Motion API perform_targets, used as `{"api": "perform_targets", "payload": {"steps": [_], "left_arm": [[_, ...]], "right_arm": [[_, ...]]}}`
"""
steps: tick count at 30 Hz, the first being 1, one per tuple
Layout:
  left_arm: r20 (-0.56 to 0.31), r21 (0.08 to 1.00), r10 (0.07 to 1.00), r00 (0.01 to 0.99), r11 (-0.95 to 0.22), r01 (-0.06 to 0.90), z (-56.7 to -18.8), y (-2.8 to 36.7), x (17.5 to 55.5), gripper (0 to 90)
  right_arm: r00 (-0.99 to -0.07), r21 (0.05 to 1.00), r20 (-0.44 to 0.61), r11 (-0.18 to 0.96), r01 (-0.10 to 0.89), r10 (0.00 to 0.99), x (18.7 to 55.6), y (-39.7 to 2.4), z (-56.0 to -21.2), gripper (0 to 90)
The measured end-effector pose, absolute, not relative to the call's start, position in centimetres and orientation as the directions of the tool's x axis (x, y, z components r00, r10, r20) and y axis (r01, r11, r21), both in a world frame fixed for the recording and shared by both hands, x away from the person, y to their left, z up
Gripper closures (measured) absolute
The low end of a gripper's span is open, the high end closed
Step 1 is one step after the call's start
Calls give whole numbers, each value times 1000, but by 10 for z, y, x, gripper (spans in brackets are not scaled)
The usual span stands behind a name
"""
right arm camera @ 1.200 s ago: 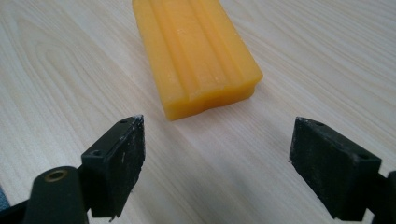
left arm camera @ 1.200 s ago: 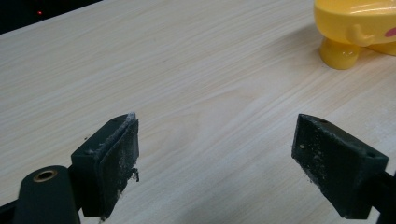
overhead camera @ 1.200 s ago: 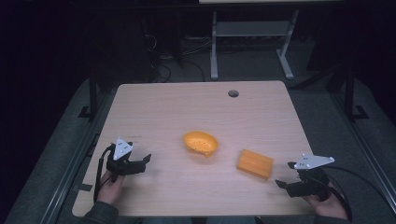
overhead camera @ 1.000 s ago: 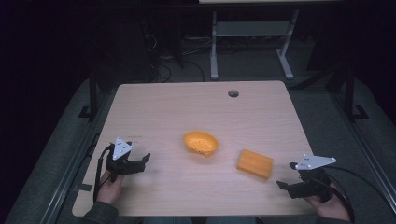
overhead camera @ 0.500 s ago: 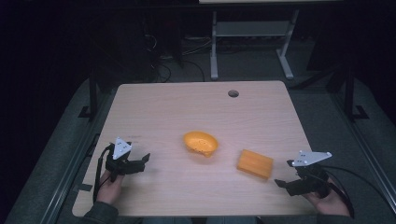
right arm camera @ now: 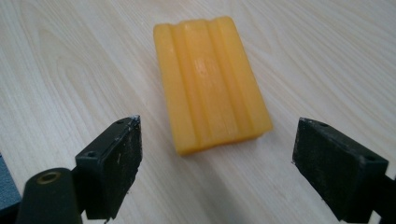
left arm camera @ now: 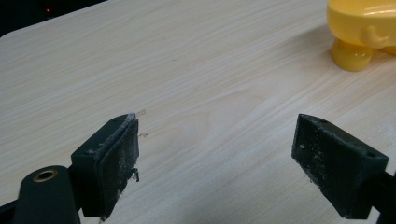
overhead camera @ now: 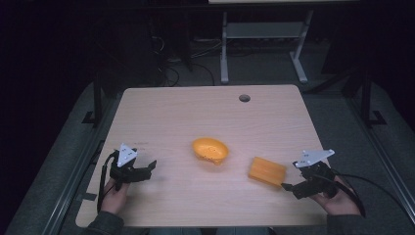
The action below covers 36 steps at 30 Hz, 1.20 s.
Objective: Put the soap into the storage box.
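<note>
Both tongs I hold wide open, gripping nothing: right gripper [overhead camera: 288,188] just before the orange ridged block [right arm camera: 210,81], left gripper [overhead camera: 147,169] well apart from the yellow bowl [overhead camera: 210,150] on the table [overhead camera: 186,107].

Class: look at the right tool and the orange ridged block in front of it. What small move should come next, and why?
Probably ease the right tool forward so its jaws straddle the orange ridged rectangular block. The jaws stand open, wider than the block, which lies flat on the pale wooden table just ahead, not yet between them.
</note>
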<state>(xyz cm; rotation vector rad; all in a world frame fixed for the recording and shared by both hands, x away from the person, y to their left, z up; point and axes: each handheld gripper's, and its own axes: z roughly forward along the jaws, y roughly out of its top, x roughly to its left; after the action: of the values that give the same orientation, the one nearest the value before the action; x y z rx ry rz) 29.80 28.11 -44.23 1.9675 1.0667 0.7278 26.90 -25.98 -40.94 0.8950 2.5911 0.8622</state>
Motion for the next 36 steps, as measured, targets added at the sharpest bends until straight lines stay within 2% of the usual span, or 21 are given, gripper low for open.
{"api": "perform_targets", "payload": {"steps": [22,36], "left_arm": [[120,826,866,485,-358,436,-443,282,299,141],[117,822,867,485,-358,442,-444,282,300,141]], "right_arm": [[-843,508,-65,745,432,534,307,-218,-416,148],[-859,438,-44,782,442,510,327,-203,-428,148]]}}
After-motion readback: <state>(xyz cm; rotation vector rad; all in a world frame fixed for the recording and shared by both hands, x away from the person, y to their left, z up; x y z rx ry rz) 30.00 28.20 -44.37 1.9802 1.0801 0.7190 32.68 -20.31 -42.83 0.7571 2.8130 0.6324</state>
